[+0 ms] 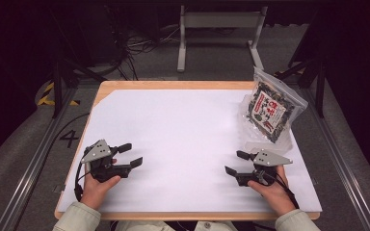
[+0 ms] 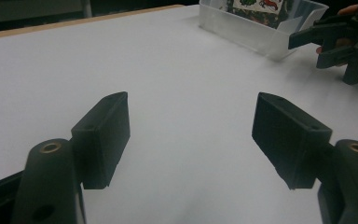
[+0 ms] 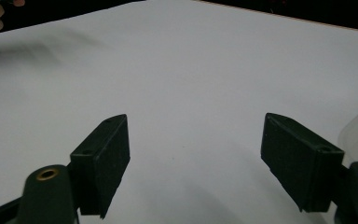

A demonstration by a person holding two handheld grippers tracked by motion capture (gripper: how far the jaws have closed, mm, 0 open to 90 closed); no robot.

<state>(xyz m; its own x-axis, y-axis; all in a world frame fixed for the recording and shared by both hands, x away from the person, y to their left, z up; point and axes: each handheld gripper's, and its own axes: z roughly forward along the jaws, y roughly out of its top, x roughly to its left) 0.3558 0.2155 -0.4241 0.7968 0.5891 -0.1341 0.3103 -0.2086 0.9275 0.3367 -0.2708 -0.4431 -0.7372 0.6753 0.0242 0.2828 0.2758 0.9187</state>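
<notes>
Grey carpeted floor (image 1: 24,144), a white metal stand (image 1: 219,33), seemingly tangled cables (image 1: 139,45) behind.

Floor marking (image 1: 69,138): the numeral "4", dark on grey floor, just left of the table (image 1: 173,85). Packet label (image 1: 269,111), on the table's far right corner: red-and-white print, unreadable.

The bench (image 1: 173,85) shows pale, smooth wood at its edge, under a matt white paper-like sheet (image 1: 183,139). At two o'clock stands a clear, glossy plastic tub (image 2: 256,35), and leaning in it a shiny, crinkled film bag (image 1: 270,108) with a printed label. The left tongs (image 1: 127,156) and right tongs (image 1: 236,162) are matt black plastic, each topped with a dull grey plate.
</notes>
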